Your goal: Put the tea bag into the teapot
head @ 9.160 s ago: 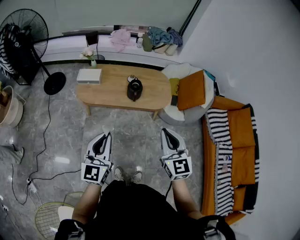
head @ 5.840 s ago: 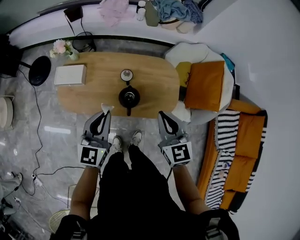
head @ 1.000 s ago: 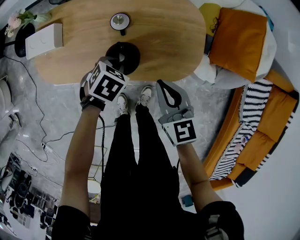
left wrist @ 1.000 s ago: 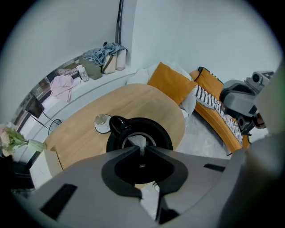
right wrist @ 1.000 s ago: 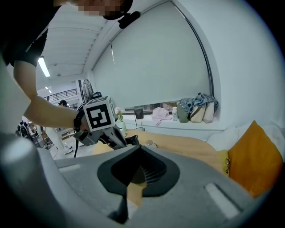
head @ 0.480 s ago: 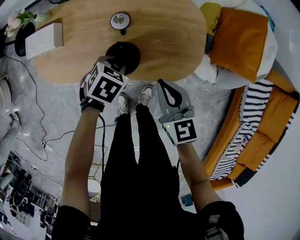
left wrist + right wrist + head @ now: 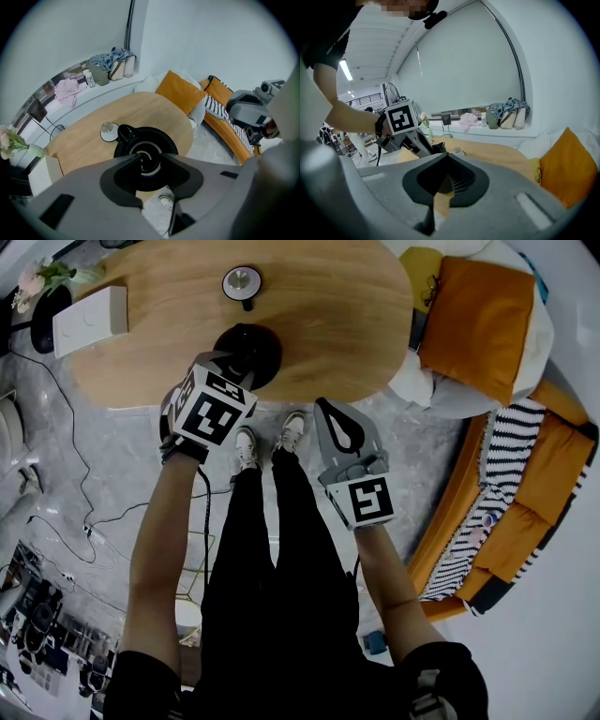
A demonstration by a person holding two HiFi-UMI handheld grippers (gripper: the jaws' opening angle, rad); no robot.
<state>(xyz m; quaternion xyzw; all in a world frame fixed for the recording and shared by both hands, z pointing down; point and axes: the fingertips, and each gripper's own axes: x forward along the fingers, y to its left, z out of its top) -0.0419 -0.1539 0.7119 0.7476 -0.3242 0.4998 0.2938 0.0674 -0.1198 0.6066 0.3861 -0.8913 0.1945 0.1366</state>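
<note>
A black teapot stands lidless near the front edge of the oval wooden table. Its lid lies just behind it. My left gripper hangs right over the pot's mouth. Its jaws are opening and nothing is pressed between the pads. Something pale lies inside the mouth; I cannot tell whether it is the tea bag. My right gripper is shut and empty, off the table's front edge above the floor. It faces the left gripper.
A white box and a small vase of flowers sit at the table's left end. An orange cushion on a white seat is to the right, with a striped orange sofa beyond. Cables trail on the floor at left.
The left gripper once carried a white tea bag at its tips and came to the teapot. Over the last second both grippers have hardly moved, and no tea bag shows at the tips now.
</note>
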